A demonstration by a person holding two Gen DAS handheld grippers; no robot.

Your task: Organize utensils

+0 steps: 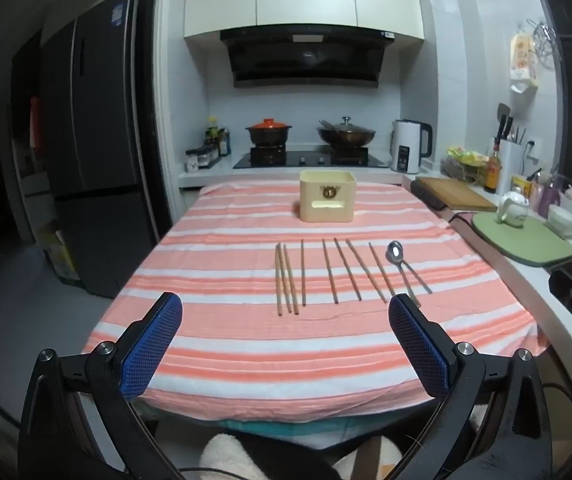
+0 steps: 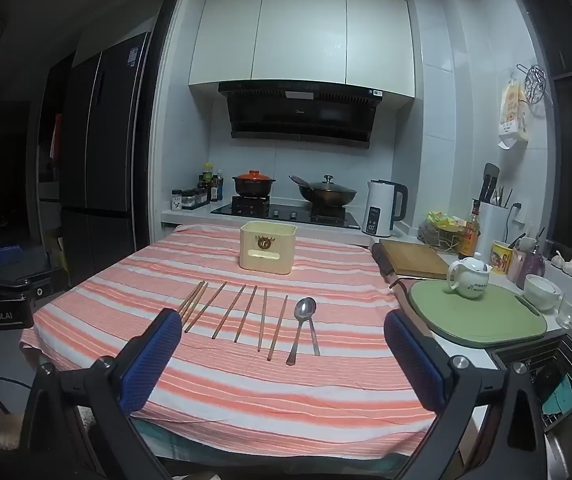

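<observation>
Several wooden chopsticks (image 1: 303,272) lie side by side on the pink-and-white striped tablecloth (image 1: 246,340), with two metal spoons (image 1: 400,264) at their right end. A cream utensil holder (image 1: 327,196) stands upright behind them. In the right wrist view the chopsticks (image 2: 246,312), spoons (image 2: 304,328) and holder (image 2: 267,247) show too. My left gripper (image 1: 285,322) is open and empty, held above the table's near edge. My right gripper (image 2: 283,338) is open and empty, also near the front edge.
A counter runs along the right with a wooden board (image 2: 414,262), a green mat (image 2: 478,320) bearing a white teapot (image 2: 469,278), bowls and bottles. A sink rack (image 2: 558,380) sits at the front right. A stove with pots (image 1: 306,136) stands behind, a fridge (image 1: 98,152) at left.
</observation>
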